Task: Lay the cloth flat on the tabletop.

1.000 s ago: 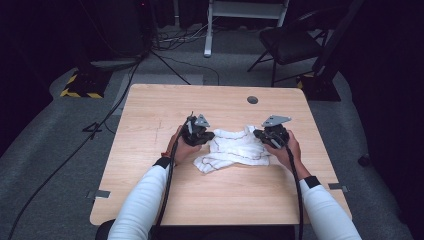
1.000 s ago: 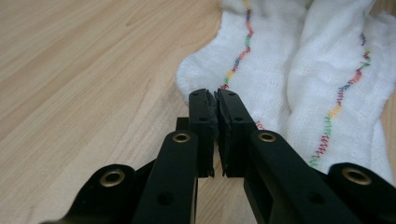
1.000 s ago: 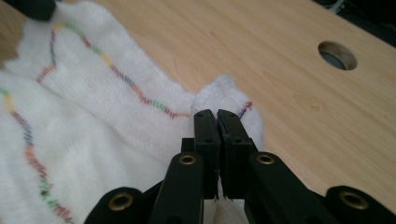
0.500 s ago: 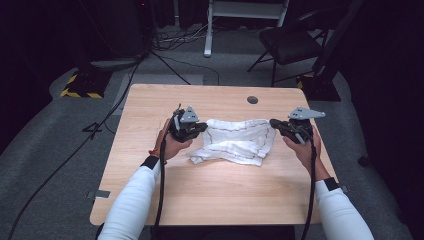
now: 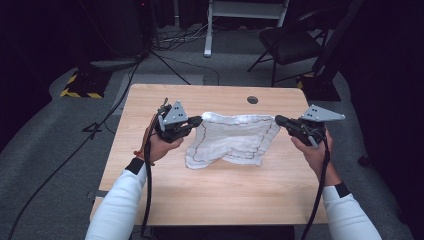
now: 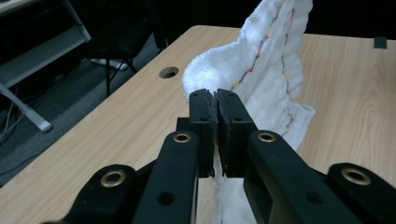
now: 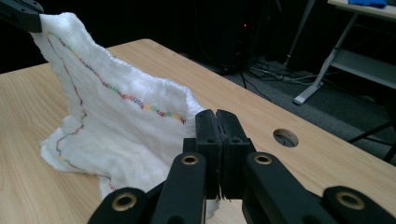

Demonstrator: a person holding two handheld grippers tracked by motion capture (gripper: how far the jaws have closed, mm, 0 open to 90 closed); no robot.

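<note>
White cloth w/ coloured stitching hangs between your two grippers over the table middle; its lower edge rests on the wood. You've got the left gripper clamped on one top corner, the right gripper clamped on the other. Top edge looks stretched, so pickup & spread seem done. Left, prob.: lay it flat or fold; bottom's rumpled.

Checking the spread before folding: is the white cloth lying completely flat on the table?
No: the white cloth hangs stretched between the left gripper and right gripper, only its lower edge resting on the table.
</note>
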